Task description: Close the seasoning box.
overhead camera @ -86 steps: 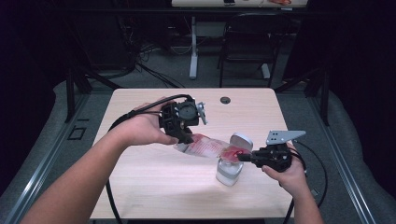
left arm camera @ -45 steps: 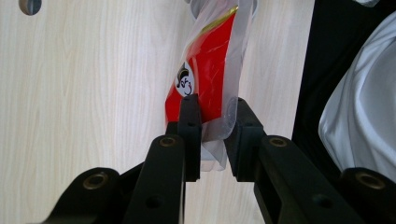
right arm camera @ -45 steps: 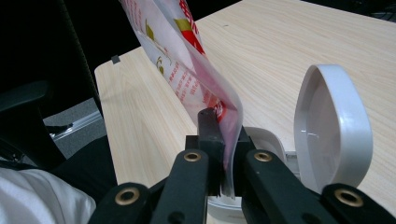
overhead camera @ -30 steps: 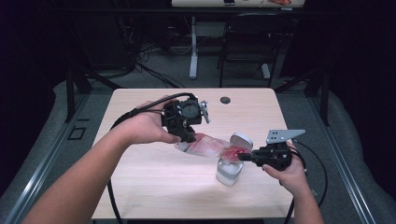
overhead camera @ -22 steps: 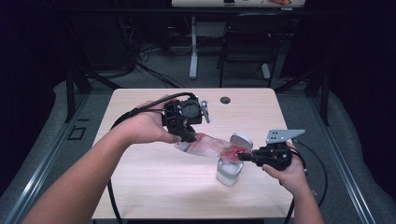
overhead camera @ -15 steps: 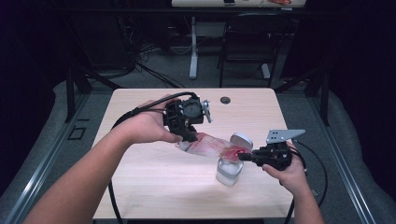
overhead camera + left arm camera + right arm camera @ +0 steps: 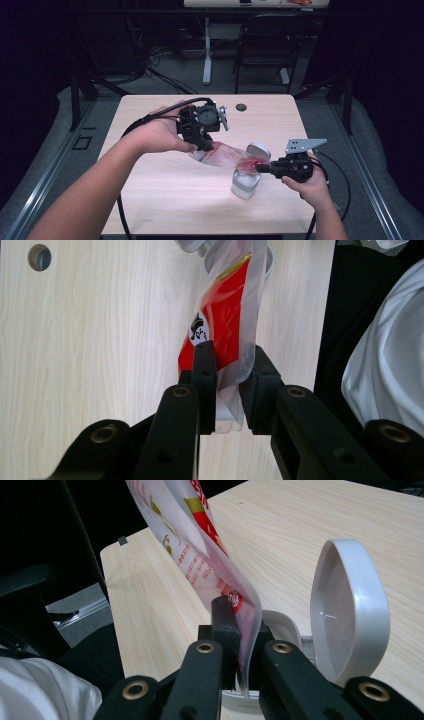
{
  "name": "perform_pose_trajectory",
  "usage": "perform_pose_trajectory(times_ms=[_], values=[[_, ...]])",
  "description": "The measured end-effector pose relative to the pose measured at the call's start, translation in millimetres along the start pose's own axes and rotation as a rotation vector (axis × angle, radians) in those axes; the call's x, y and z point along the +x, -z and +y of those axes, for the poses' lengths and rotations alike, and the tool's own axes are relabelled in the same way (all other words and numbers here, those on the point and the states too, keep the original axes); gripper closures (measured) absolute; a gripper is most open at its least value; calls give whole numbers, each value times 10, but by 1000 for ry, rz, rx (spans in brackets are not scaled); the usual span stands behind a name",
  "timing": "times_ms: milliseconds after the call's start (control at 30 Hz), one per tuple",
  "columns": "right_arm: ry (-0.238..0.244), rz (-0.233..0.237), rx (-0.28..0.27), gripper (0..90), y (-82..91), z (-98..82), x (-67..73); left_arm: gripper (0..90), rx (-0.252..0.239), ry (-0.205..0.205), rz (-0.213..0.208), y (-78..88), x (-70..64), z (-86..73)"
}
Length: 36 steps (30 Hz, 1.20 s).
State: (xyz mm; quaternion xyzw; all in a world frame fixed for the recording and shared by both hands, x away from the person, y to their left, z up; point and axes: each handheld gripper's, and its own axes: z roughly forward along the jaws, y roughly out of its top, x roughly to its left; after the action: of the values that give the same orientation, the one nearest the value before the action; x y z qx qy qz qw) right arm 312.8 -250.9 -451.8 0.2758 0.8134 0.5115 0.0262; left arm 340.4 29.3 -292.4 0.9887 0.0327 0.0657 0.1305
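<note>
Both grippers, left [image 7: 207, 146] and right [image 7: 264, 167], pinched the thin, floppy, slippery pouch [image 7: 225, 155] at opposite ends, mid-frame, above the open jar [image 7: 245, 182].

The jar [image 7: 280, 630] body is hidden behind the right tongs [image 7: 239, 630]; the pouch [image 7: 200, 555] top is cut off by the frame edge.

Both forearms are bare, with no sleeves reaching the wrists. The left gripper [image 7: 200, 131] is a blocky black unit with a round dial-like face and a small grey bracket beside it; a thick black cable loops away from it. The right gripper [image 7: 265, 168] is black too, topped by a grey three-cornered plate drilled with small holes, and trails a black cable. Its fingers [image 7: 223, 625] are matt black bars, with brass-coloured screw holes in the links behind them. White clothing shows at the edges of both gripper views.
</note>
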Motion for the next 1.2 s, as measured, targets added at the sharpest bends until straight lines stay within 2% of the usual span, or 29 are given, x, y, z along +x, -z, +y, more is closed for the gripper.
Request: perform_pose_trajectory(times_ms=[667, 1200], values=[[13, 14, 11, 895, 41, 23, 44, 793, -9, 6, -9, 16, 8, -22], [18, 27, 30, 897, 123, 19, 91, 795, -10, -8, -20, 16, 23, 11]])
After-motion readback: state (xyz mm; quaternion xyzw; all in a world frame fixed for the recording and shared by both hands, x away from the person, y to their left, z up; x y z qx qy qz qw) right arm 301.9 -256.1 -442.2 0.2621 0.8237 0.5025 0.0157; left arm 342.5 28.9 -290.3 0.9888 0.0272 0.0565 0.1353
